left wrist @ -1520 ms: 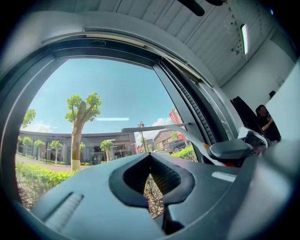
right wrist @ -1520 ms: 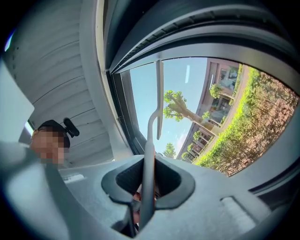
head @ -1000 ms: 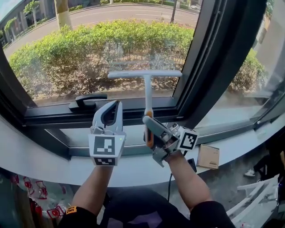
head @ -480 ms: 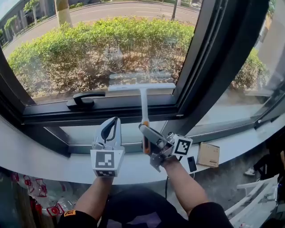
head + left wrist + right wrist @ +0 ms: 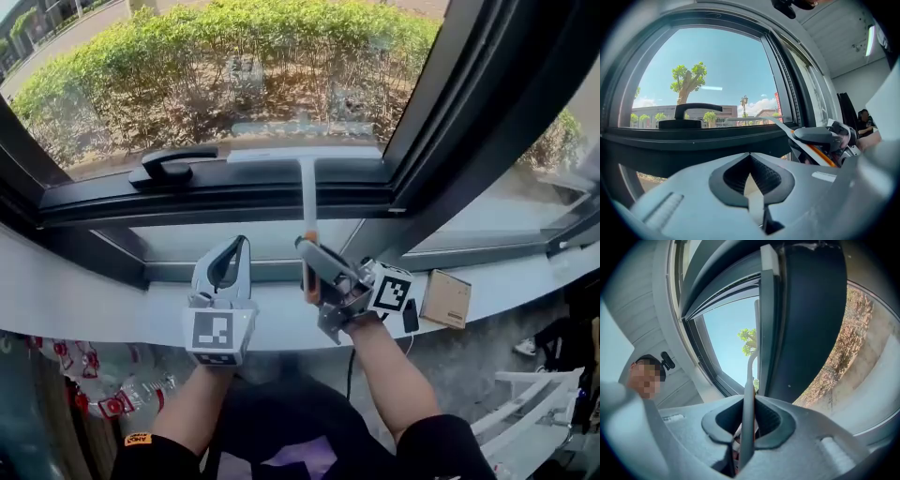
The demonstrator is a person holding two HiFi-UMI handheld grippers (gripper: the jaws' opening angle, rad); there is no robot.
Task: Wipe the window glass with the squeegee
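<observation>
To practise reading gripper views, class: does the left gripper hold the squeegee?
No, the left gripper has its jaws closed on nothing, and the squeegee stands off to its side in the right gripper.

squeegee (image 5: 307, 192) grip hidden in right hand-held gripper (image 5: 307, 251), glass (image 5: 234, 75) cropped

Indoor rm, prob. office/workspace. Dark-framed window (image 5: 234, 202) w/ lever handle (image 5: 172, 164), pale sill (image 5: 84, 300). Panelled ceiling (image 5: 843, 33) w/ strip light (image 5: 870, 40). Hedge (image 5: 187, 66) outside at ground lvl.
</observation>
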